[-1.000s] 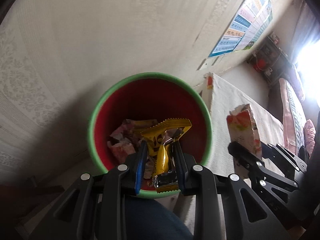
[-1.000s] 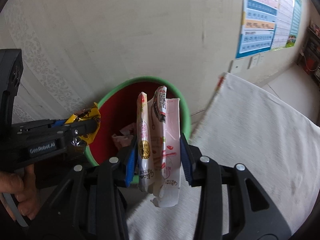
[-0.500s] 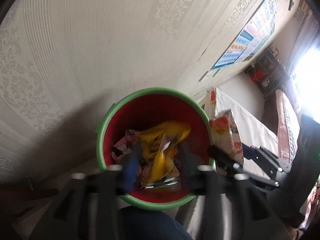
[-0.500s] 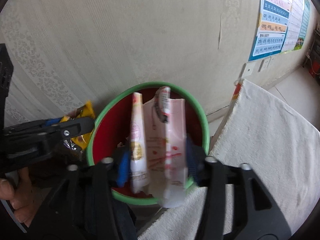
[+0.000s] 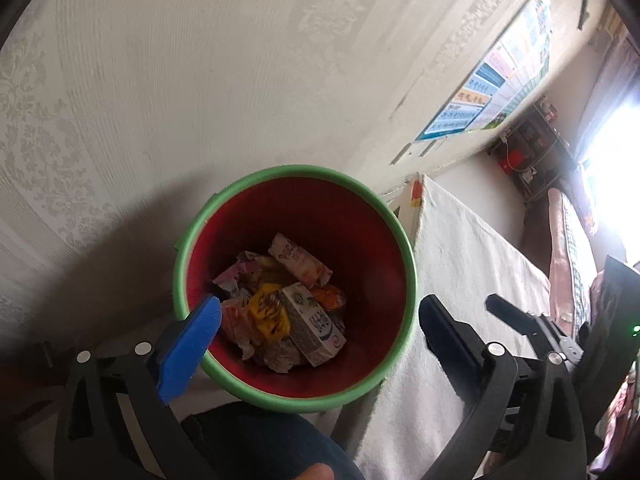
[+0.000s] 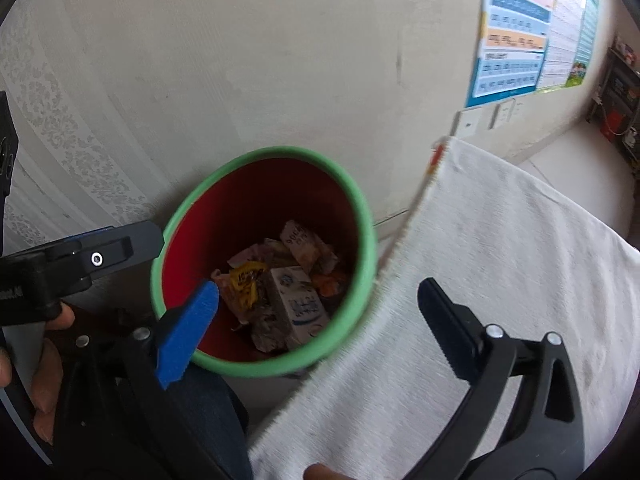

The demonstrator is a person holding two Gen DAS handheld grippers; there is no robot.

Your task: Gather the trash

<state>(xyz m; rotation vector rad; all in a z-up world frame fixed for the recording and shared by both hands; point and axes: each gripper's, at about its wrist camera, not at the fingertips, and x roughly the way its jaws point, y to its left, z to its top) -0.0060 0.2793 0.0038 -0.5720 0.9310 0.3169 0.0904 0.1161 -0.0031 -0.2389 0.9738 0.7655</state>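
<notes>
- Above a red bin with a green rim (image 5: 394,222), which stands on the floor against a pale patterned wall, two hand-held grippers point steeply down into its mouth.
- The left gripper (image 5: 320,322) has just been opening; its jaws stand fully spread with nothing between them, the blue pad (image 5: 191,344) over the near rim.
- The right gripper (image 6: 318,312) has likewise just been opening and is released and empty, one finger over the bin and the other over a white towel-covered surface (image 6: 520,248) just beside it.
- The trash lies loose at the bottom of the bin: one yellow wrapper (image 5: 269,311), one white carton (image 5: 314,330), one pink-and-orange packet (image 5: 300,260) and some crumpled pieces too jumbled to count.
- Count: one bin, two grippers, at least three distinct pieces of trash inside.
- Judged step: the drop is done, since both grippers are empty over the bin.
- The next move likely calls for lifting both grippers clear of the rim and looking for more litter; none is visible on the towel here.
</notes>
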